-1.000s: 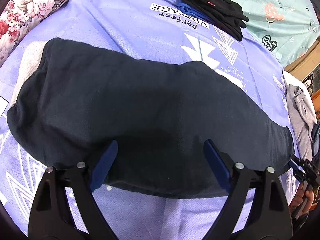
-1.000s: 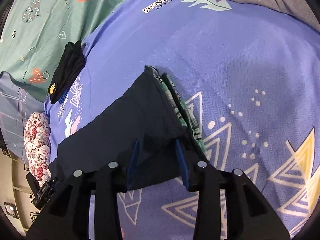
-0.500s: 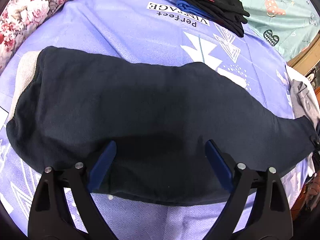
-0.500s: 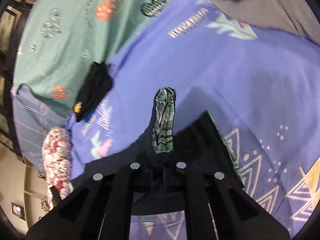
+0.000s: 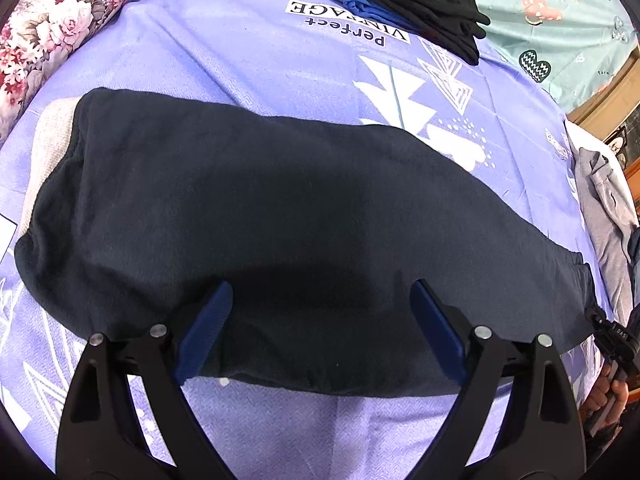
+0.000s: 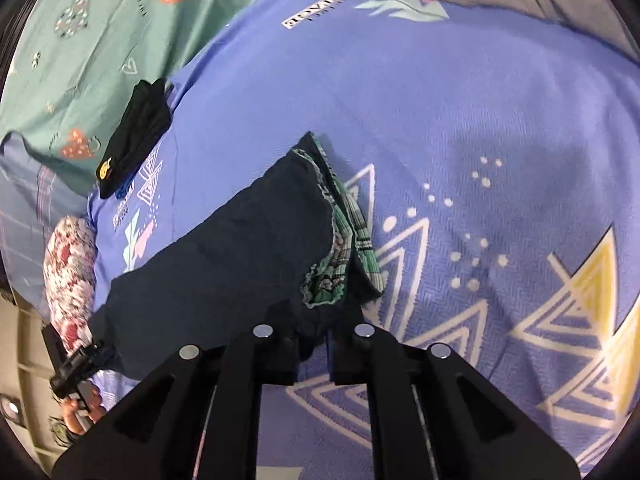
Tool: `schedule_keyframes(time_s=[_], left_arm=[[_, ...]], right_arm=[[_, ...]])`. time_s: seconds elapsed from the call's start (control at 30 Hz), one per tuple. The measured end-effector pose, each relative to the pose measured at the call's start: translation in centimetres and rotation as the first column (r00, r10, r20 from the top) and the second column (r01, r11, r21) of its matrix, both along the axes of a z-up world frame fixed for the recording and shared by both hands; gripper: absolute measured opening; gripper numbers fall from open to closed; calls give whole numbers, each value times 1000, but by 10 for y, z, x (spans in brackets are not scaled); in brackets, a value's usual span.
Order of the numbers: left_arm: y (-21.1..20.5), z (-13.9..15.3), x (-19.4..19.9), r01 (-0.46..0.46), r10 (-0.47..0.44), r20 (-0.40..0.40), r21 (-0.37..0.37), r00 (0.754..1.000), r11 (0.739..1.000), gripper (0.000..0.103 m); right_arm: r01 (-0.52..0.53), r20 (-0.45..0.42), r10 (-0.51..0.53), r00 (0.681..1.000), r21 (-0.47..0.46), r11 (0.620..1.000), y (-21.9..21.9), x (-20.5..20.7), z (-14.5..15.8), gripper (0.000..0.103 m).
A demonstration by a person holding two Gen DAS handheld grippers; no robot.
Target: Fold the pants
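Note:
Dark navy pants [image 5: 280, 220] lie stretched flat across the purple bedspread [image 5: 240, 52], folded lengthwise. My left gripper [image 5: 320, 332] is open, its blue pads over the pants' near edge, holding nothing. In the right wrist view the same pants [image 6: 240, 248] run away to the left, with a green plaid lining [image 6: 344, 240] showing at the near end. My right gripper [image 6: 312, 356] is shut on the pants' end, which is slightly raised and bunched at the jaws.
A folded stack of black and blue clothes [image 5: 416, 0] sits at the far edge by the teal sheet [image 5: 560, 20]. A floral pillow [image 5: 52, 28] lies far left. Grey clothing [image 5: 608, 208] lies at the right. The other hand-held gripper shows at the view's edge [image 5: 612, 340].
My right gripper closed on the pants' end, lifted it, then lowered it toward the bed. My left gripper stayed open over the pants' near edge.

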State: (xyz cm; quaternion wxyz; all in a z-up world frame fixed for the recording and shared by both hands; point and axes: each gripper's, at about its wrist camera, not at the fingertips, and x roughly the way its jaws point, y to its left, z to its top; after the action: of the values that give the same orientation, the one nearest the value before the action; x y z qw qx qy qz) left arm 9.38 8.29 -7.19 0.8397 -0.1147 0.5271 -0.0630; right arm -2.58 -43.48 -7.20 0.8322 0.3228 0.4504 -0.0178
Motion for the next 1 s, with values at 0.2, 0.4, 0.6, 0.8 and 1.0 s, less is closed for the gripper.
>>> schedule_keyframes(time_s=[0.2, 0.4, 0.6, 0.8, 1.0], left_arm=[[0, 0, -6, 0, 0, 11, -5, 1000, 1000, 91], [3, 1, -9, -1, 1, 8, -16, 1000, 1000, 91], [6, 1, -11, -8, 8, 6, -27, 1000, 1000, 91], [7, 2, -8, -30, 30, 1, -30, 1000, 999, 91], [13, 7, -11, -80, 80, 22, 9, 997, 997, 91]], right_arm=[[-25, 75, 34, 997, -119, 993, 4, 9, 32, 46], [-46, 39, 54, 998, -187, 981, -3, 49, 29, 46], [-119, -34, 114, 993, -274, 954, 10, 71, 12, 21], [-101, 44, 123, 991, -347, 932, 15, 64, 33, 5], [-56, 157, 133, 979, -419, 906, 25, 61, 64, 5]])
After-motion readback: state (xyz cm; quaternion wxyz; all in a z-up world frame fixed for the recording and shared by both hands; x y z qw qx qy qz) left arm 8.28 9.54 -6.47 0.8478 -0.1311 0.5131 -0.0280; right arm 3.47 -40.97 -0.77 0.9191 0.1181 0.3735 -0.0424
